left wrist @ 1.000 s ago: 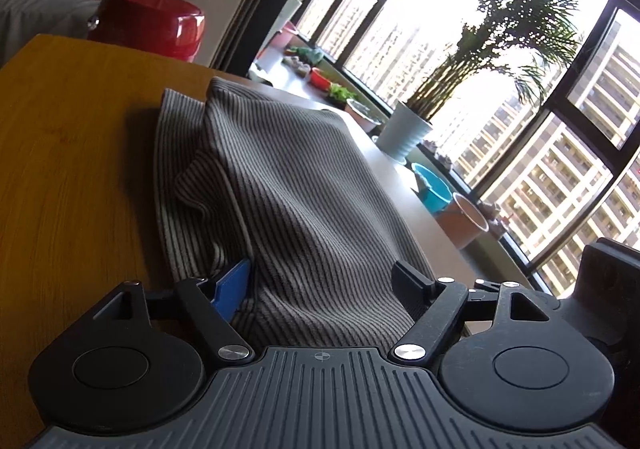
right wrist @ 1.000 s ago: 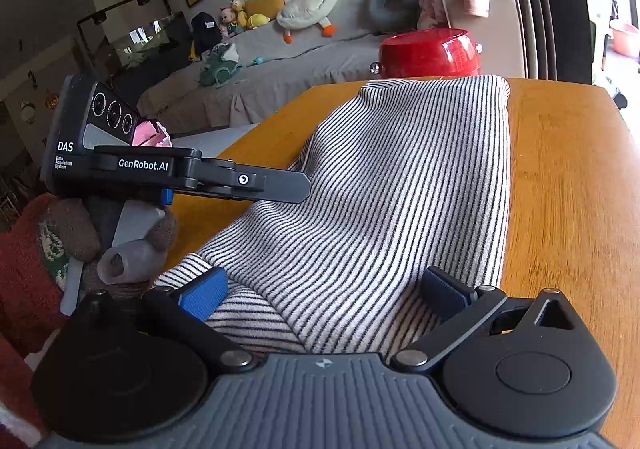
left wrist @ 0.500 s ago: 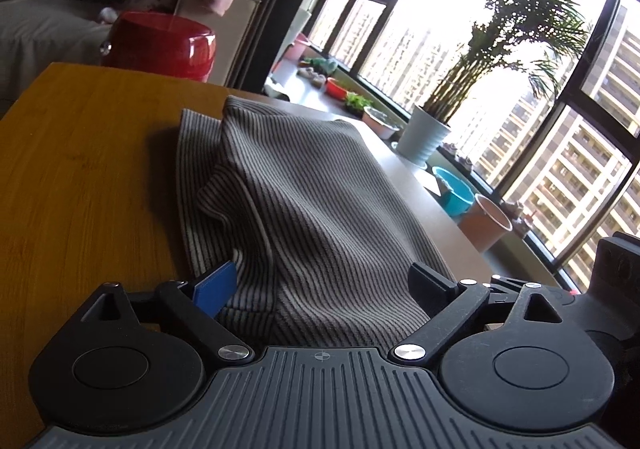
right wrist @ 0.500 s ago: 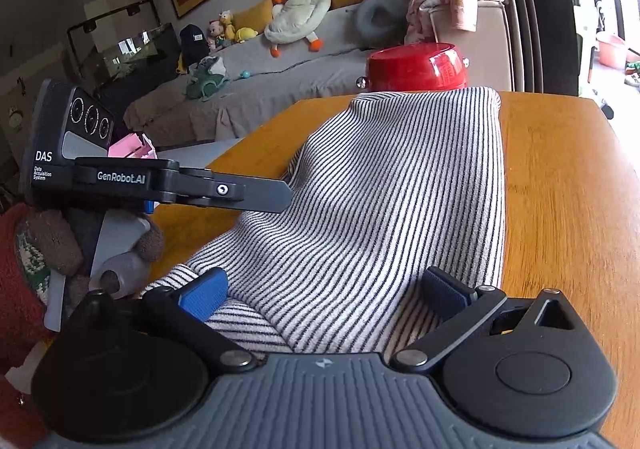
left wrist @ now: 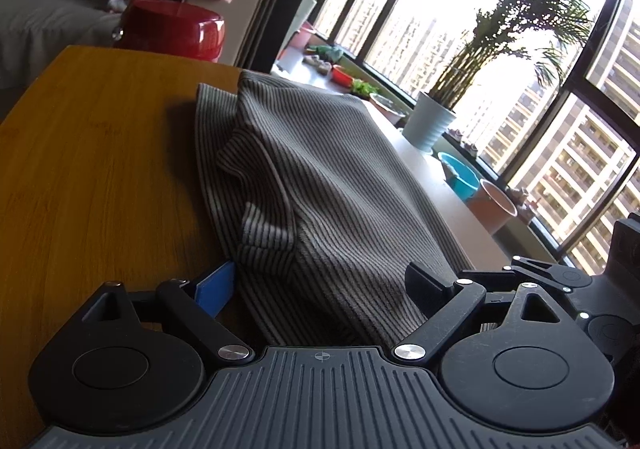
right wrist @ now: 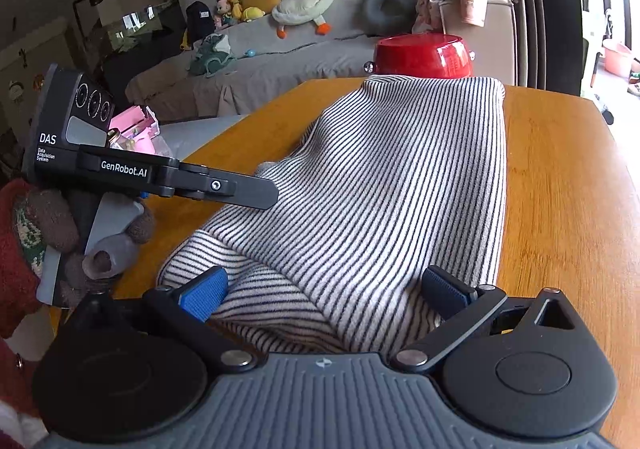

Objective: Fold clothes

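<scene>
- The striped garment (right wrist: 384, 185) lies lengthwise on the tabletop (right wrist: 560, 185), its near end bunched and raised between my claws.
- My left claw (left wrist: 320, 281) and right claw (right wrist: 328, 289) both gape wide, cloth between the fingers, nothing pinched.
- I judge an even grip on both corners matters most.
- A red pot (right wrist: 424, 55) stands beyond the far edge.

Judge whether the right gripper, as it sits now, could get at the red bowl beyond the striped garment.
Probably not directly: the striped garment lies between the open right gripper and the red bowl.
</scene>
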Action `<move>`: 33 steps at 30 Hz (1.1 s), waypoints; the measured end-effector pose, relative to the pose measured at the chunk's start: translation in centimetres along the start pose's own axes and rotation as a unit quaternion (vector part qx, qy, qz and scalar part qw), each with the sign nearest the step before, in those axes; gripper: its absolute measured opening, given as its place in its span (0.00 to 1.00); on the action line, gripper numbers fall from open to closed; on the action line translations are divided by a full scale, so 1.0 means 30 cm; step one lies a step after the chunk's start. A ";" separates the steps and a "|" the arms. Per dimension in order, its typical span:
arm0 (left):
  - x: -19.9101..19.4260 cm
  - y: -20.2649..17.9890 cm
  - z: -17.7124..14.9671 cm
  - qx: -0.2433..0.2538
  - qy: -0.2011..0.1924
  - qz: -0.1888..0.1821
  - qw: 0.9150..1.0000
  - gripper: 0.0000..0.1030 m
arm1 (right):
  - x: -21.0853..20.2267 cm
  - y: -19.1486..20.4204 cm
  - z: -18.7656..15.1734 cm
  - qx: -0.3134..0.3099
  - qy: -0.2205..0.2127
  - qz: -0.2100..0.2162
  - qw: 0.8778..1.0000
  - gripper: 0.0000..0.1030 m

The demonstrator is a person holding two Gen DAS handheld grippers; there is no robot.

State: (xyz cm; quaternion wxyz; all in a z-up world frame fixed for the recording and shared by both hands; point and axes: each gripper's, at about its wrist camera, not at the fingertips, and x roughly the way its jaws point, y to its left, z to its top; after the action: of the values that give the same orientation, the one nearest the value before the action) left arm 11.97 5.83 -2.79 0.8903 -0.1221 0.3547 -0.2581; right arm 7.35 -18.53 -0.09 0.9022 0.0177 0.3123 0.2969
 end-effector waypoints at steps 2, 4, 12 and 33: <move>-0.005 -0.010 -0.003 0.005 0.003 0.007 1.000 0.91 | -0.022 0.011 0.002 -0.007 -0.006 -0.008 1.000 1.00; -0.013 -0.015 -0.002 0.004 0.005 0.014 1.000 0.85 | -0.043 0.023 0.005 -0.014 -0.011 -0.017 1.000 1.00; -0.108 -0.102 0.041 0.028 -0.046 -0.033 0.998 0.65 | -0.054 0.031 0.048 -0.055 -0.023 -0.101 0.993 0.82; -0.069 -0.151 -0.075 0.049 0.017 -0.045 0.998 0.73 | -0.097 -0.001 0.014 -0.045 0.003 -0.096 0.994 0.81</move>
State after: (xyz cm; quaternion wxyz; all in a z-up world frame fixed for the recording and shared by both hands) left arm 7.45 3.10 -1.41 0.8764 -0.0899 0.3511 -0.3172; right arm 5.77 -20.09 1.86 0.9255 -0.0534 0.3018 0.2227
